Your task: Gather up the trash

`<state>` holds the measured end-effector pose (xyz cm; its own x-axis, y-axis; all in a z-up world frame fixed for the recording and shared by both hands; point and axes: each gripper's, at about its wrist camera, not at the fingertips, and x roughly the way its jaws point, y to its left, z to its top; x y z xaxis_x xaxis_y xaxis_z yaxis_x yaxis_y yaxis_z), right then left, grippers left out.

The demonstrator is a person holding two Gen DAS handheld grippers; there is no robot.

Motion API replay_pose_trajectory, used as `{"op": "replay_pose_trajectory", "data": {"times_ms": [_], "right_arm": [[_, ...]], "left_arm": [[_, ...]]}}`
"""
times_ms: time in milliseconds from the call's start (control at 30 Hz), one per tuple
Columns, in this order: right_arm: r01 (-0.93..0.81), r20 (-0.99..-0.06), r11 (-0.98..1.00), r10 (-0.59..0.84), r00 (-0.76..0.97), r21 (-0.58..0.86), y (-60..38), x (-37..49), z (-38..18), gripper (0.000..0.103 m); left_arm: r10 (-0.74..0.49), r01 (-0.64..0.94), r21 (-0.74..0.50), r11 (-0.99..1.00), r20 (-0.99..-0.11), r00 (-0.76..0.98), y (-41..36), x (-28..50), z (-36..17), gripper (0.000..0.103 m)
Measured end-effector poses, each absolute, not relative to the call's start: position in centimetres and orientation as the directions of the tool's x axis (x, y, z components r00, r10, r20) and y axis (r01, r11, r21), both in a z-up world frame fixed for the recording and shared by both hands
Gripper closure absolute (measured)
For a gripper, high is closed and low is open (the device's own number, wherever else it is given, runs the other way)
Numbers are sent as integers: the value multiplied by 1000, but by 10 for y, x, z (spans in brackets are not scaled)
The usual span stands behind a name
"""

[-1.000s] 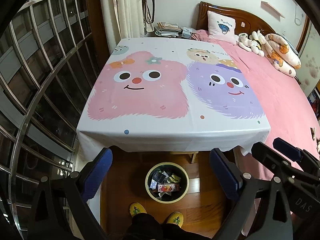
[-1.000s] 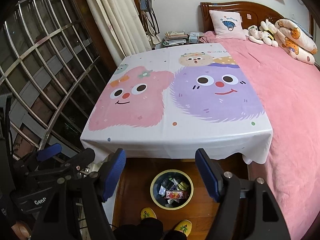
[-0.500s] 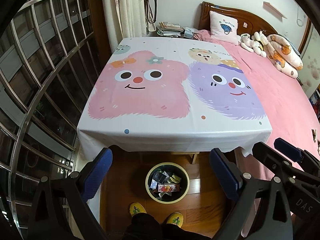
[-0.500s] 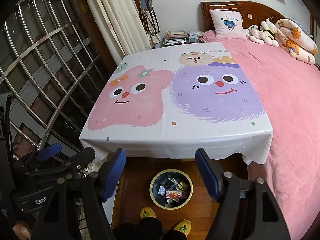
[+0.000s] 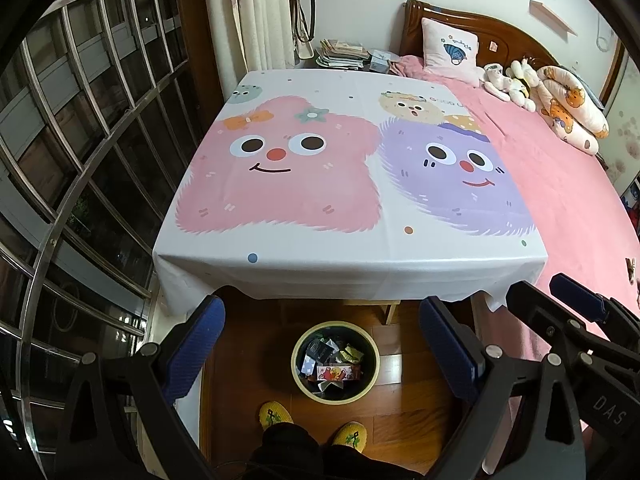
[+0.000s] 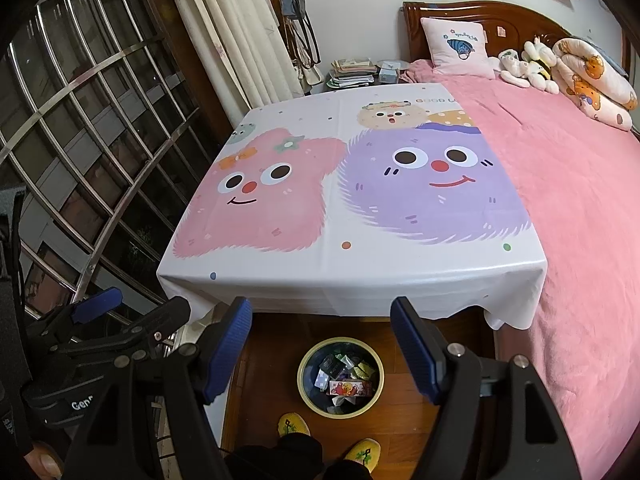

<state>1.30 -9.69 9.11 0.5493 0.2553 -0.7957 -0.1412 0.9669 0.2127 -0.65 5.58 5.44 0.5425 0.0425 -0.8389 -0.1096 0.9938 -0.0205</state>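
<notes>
Left wrist view: left hand-held gripper has its blue pads spread wide with nothing between them, framing the bin on the floor below. Right hand-held gripper is the same: pads apart, empty, bin sitting in the gap. Each gripper shows at the edge of the other's view, so they're side by side, close, at about the same height, both tipped forward and down over the near edge of the desk.

Trash is in the bin: wrappers, a small printed carton, dark packets. The bin stands on the wood floor just in front of the desk, with the person's yellow slippers right behind it. The cloth on the desk, with its cartoon faces, carries nothing I can see. The pink bed to the right has only a pillow and plush toys at the far end.

My read: collection looks done or nearly so, and this is a hold or final check.

How to do it well:
- Keep both grippers level and steady with the desk top fully in frame, so any missed scrap shows.
- Sweep the far corners and the bed-side edge visually before calling it. Fisheye squashes the periphery, so small bits there are easy to miss.
- If something turns up, reach with one gripper only and keep the other parked clear; they're close enough to clash.
- Don't drop low over the bin; the desk edge and cloth overhang are right there.
</notes>
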Motion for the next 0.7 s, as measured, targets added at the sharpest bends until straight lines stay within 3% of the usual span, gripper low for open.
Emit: {"op": "replay_pose_trajectory", "data": {"times_ms": [700], "right_arm": [[-129, -813, 967, 255, 523, 220, -107, 25, 80, 31]], "left_arm": [[35, -107, -21, 994, -866, 499, 49, 7, 45, 6]]}}
